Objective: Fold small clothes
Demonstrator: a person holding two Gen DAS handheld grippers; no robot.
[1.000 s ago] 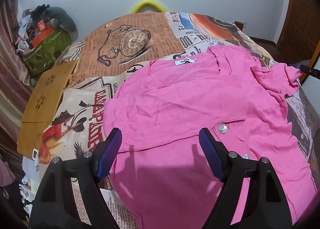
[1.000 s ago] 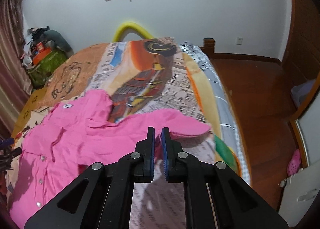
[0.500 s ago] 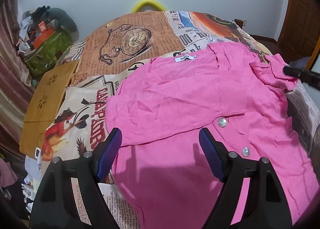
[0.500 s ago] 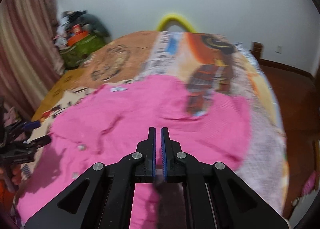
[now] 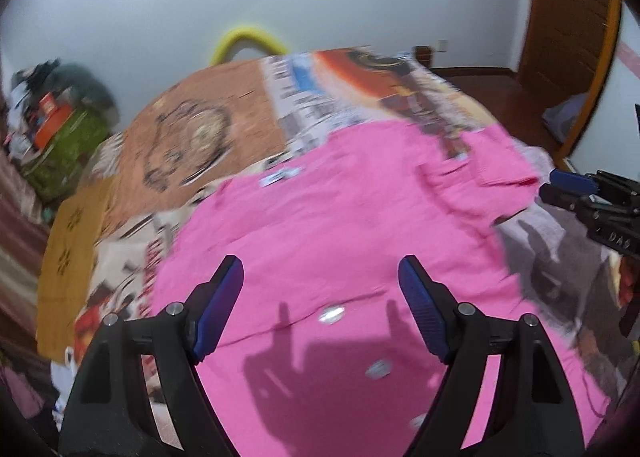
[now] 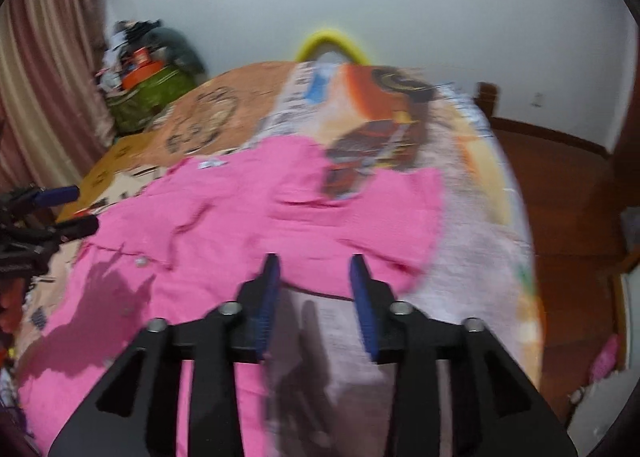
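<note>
A pink buttoned cardigan [image 5: 344, 225] lies spread on the printed bedspread [image 5: 224, 113], white neck label [image 5: 278, 176] toward the far end. My left gripper [image 5: 320, 277] is open above its front, near the buttons [image 5: 332, 313]. My right gripper [image 6: 314, 269] is open and empty, just above the lower edge of the right sleeve [image 6: 372, 213]. That right gripper also shows at the right edge of the left wrist view [image 5: 568, 187]. The cardigan also fills the left of the right wrist view [image 6: 180, 257]. Both views are motion-blurred.
A yellow curved headboard bar [image 5: 248, 43] is at the far end of the bed. A heap of bags and boxes [image 5: 56, 125] stands at the left wall. Wooden floor [image 6: 568, 197] and a wooden door [image 5: 568, 17] are on the right.
My right gripper has opened and let the sleeve go; the sleeve now lies flat on the bed. Both grippers have tilted up and shifted, blurring the views. My left gripper stays open.
</note>
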